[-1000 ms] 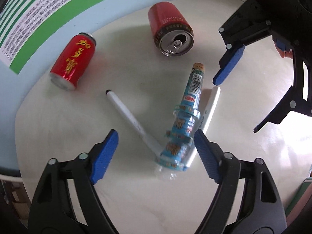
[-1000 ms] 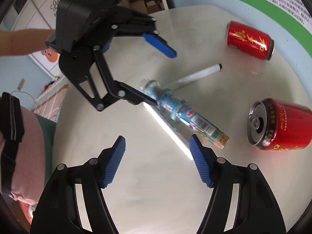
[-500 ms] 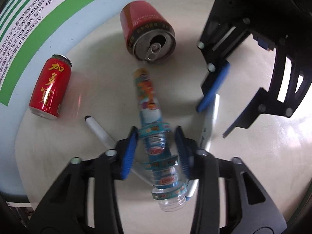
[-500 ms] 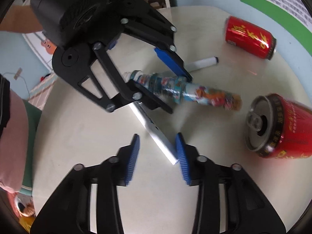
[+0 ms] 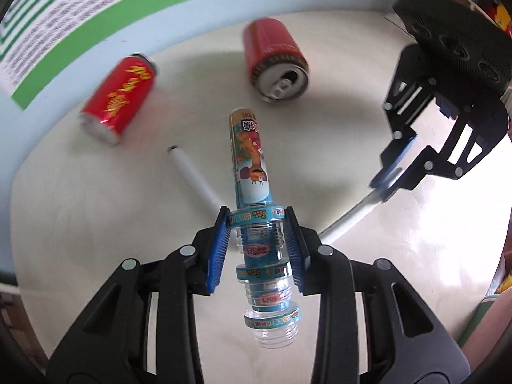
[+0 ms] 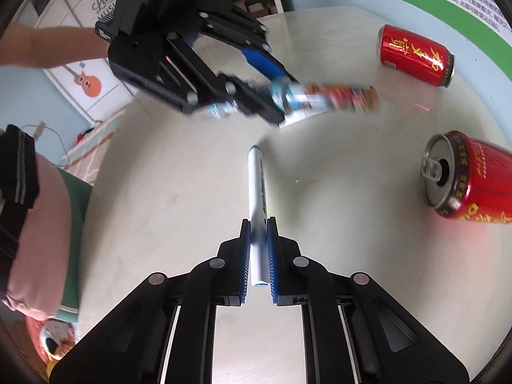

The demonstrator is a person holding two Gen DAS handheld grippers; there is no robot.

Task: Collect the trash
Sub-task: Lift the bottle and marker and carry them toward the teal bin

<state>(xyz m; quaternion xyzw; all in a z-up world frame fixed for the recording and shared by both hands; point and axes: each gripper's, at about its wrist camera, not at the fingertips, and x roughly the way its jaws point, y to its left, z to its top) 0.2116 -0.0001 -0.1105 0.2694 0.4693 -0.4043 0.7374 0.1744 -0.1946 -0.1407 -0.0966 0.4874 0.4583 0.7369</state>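
The crushed plastic bottle (image 5: 256, 224), clear with a blue printed label, sits clamped between the blue pads of the left hand-held gripper (image 5: 258, 246), its long axis running straight out along the fingers: the flattened base points away toward the cans, the open threaded neck back toward the camera. It looks lifted clear of the pale round surface (image 5: 96, 224). The right hand-held gripper (image 6: 258, 249) has just been closing and now pinches the tail of a white marker (image 6: 257, 204), whose long axis likewise runs along the fingers, blue tip pointing away; whether it is off the surface I cannot tell. The step in hand seems to be the pick-up of both pieces at once; the next move calls for carrying them to a bin, which no view shows. A second marker (image 5: 195, 176) lies just left of the bottle, and two red cans, one opened (image 5: 276, 60) and one by the edge (image 5: 120, 96), lie on their sides farther off, not yet collected.
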